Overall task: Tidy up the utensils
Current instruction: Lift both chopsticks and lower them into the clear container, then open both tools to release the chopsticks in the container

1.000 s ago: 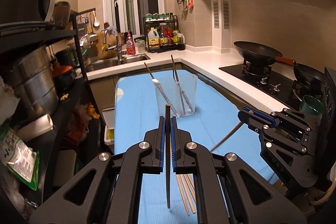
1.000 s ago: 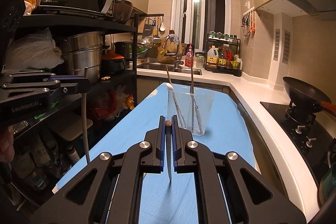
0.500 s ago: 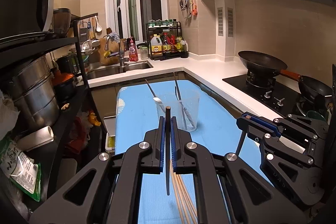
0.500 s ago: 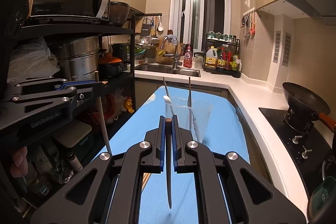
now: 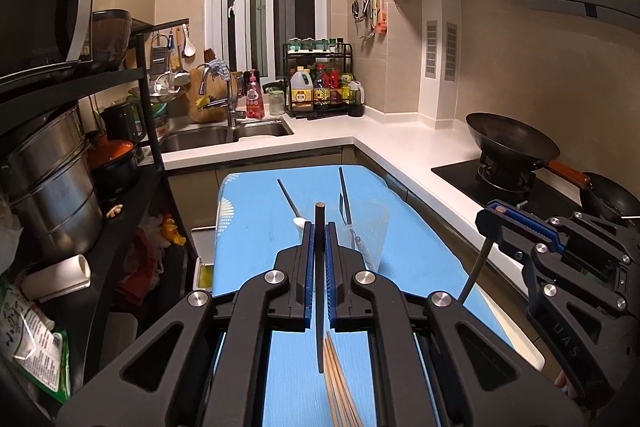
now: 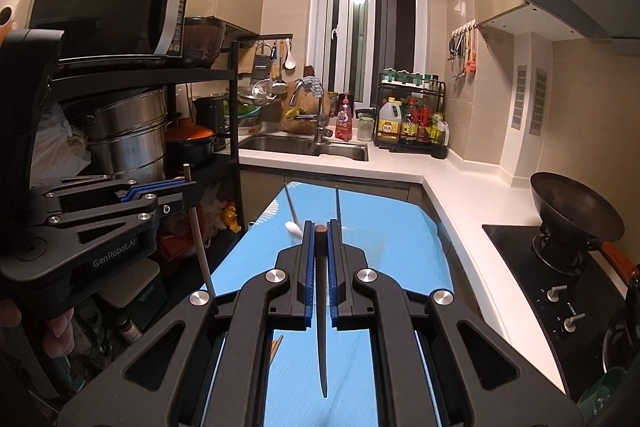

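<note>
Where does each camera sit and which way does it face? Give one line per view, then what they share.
Left wrist: on the left hand-held gripper, shut on a chopstick, facing along the blue table to the cup and sink; the right hand-held gripper shows at right.
Right wrist: on the right hand-held gripper, shut on a chopstick, facing the same way; the left hand-held gripper and fingers show at left.
Shared: table, cup, sink, wok.
</note>
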A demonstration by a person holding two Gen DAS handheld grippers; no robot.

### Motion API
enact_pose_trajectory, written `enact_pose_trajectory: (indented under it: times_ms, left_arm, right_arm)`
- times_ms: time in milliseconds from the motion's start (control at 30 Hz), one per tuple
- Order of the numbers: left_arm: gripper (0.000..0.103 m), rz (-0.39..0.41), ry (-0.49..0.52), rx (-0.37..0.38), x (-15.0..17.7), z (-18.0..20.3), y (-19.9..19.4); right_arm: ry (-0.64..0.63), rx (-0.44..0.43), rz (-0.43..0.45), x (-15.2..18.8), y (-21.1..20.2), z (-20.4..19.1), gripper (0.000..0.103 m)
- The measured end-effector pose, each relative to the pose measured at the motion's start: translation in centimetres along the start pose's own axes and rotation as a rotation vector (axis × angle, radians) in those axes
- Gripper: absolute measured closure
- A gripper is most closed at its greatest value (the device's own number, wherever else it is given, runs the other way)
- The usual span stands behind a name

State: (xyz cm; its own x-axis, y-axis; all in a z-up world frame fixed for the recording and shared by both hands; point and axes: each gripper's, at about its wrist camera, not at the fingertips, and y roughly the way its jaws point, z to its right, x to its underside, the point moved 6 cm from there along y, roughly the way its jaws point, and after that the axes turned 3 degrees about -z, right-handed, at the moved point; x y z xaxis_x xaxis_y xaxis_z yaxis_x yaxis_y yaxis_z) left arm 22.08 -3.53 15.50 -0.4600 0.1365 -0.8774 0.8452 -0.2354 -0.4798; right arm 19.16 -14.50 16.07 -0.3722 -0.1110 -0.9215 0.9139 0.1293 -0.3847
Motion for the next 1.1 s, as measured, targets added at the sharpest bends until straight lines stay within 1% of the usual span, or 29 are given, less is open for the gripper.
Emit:
enact_pose_trajectory:
  times_ms: [300,767,933,1100]
  left_arm:
    - [0.098,0.011,-0.019,0.025,-4.8,-0.4,2.9]
    - [0.098,0.083,-0.009,0.046,-12.5,-0.2,7.6]
    - [0.098,0.106,-0.010,0.052,-13.9,0.1,9.0]
    - [0.098,0.098,-0.015,0.058,-14.0,0.0,11.2]
  right_arm:
    - [0.006,0.014,0.028,-4.3,3.0,2.0,0.097]
    - [0.025,0.035,0.096,-10.9,8.7,4.8,0.097]
    - [0.017,0.037,0.121,-12.2,10.2,4.9,0.097]
    - [0.006,0.041,0.132,-12.4,11.9,4.9,0.097]
